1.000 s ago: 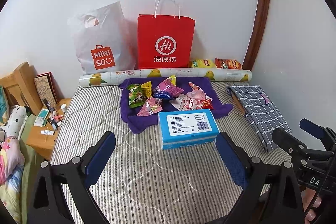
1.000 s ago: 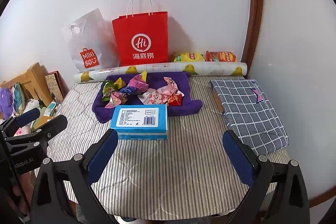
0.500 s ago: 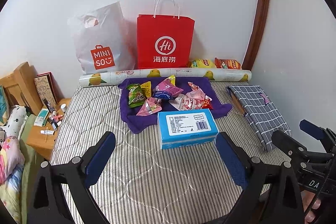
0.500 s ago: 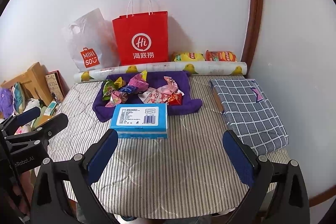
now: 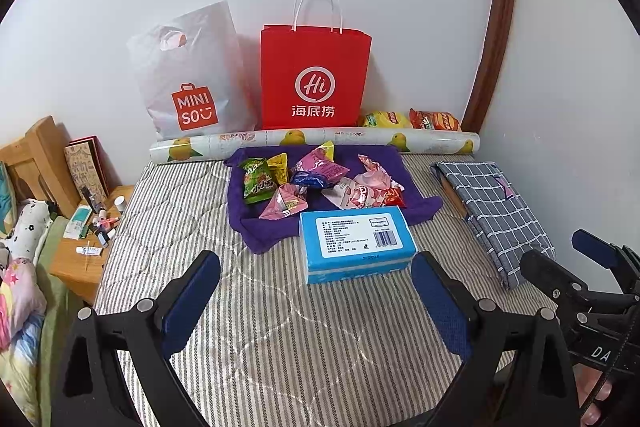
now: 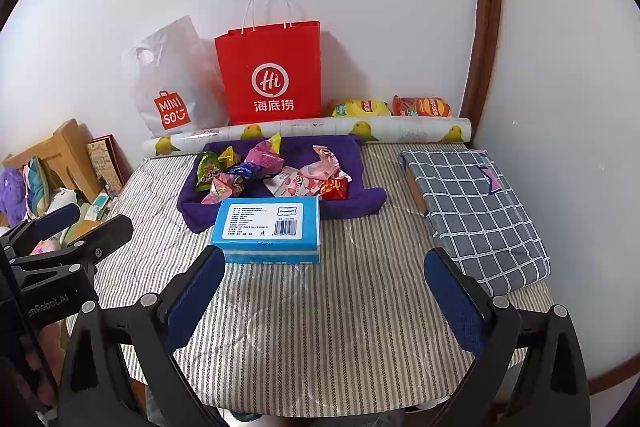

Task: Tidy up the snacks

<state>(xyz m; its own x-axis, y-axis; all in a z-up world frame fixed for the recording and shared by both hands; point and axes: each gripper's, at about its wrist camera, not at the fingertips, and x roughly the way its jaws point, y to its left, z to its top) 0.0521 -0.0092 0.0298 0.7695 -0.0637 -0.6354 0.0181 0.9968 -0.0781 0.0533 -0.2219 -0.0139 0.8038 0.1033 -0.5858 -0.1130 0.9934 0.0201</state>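
Observation:
Several small snack packets lie in a heap on a purple cloth at the far middle of a striped mattress. A blue tissue pack sits just in front of the cloth. Two larger chip bags, yellow and orange, lie against the wall behind a printed paper roll. My left gripper hovers open above the near mattress, nothing between its fingers. My right gripper is likewise open and empty, near the front edge.
A red paper bag and a white plastic bag stand against the back wall. A folded checked cloth lies at the right. A wooden bedside stand with small items is at the left.

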